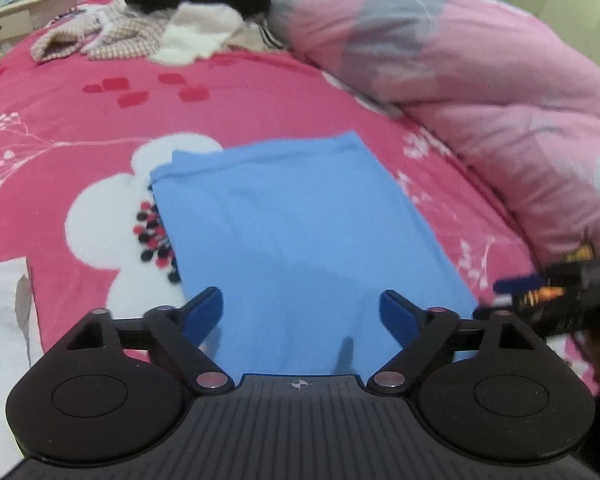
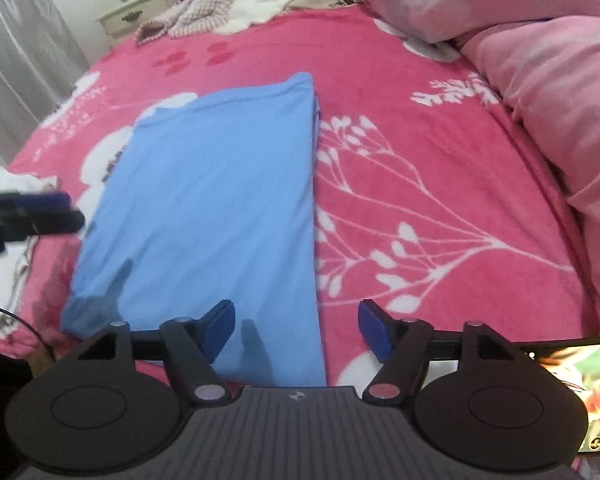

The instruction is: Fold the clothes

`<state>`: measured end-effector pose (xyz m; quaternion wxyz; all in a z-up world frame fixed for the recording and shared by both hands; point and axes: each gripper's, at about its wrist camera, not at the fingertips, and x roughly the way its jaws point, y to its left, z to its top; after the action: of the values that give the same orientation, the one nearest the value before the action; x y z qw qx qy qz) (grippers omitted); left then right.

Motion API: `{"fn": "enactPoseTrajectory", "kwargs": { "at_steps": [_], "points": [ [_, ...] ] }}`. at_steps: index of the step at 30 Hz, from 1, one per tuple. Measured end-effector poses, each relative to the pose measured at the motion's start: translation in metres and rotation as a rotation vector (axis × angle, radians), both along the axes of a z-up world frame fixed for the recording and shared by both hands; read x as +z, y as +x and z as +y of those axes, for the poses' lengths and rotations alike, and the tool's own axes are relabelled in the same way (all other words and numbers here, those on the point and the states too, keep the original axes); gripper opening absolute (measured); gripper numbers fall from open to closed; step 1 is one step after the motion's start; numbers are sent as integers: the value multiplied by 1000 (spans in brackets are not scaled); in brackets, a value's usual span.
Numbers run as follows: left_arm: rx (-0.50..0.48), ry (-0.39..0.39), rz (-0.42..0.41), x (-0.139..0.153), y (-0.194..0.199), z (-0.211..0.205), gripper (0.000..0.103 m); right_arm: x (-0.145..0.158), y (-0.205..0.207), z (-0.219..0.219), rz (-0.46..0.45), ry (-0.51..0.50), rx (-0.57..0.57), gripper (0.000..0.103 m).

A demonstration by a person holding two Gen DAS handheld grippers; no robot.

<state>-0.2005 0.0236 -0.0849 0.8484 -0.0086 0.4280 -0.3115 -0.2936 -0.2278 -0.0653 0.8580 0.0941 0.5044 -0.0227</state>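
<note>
Blue garment (image 1: 300, 240), folded into a flat rectangle, lies on the pink floral bedspread (image 1: 80, 120) in front of me. My left gripper (image 1: 301, 314) hangs over its near end with fingers spread wide and nothing between them; my right gripper (image 2: 296, 326) stands likewise released above the garment's near right edge. Pink quilt (image 2: 540, 80) is bunched along the right side. Unfolded clothes (image 1: 172, 20) are heaped at the far end of the bed.

Location: home bedroom. Indicators: bed (image 2: 440, 152) with pink floral cover; rolled quilt (image 1: 480, 92) on it; nightstand (image 2: 148, 10) beside bed.
</note>
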Motion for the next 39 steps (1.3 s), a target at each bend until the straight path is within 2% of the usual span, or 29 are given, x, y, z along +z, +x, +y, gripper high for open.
{"fn": "enactPoseTrajectory", "kwargs": {
  "at_steps": [4,7,11,18,22,39],
  "points": [
    [-54,19,-48,6,-8,-14,101,3,-2,7,-33,-34,29,82],
    [-69,21,-50,6,-12,-19,102,8,-4,11,-70,-63,32,90],
    [-38,27,-51,7,-13,-17,102,12,-5,17,-83,-130,26,91],
    [44,6,-43,8,-8,-5,103,12,-4,20,-86,-98,42,92],
    [53,-12,-12,5,-5,-3,103,12,-3,21,-85,-98,45,92],
    [88,-3,-15,4,-3,-1,103,15,-5,29,-109,-97,92,93]
  ]
}}
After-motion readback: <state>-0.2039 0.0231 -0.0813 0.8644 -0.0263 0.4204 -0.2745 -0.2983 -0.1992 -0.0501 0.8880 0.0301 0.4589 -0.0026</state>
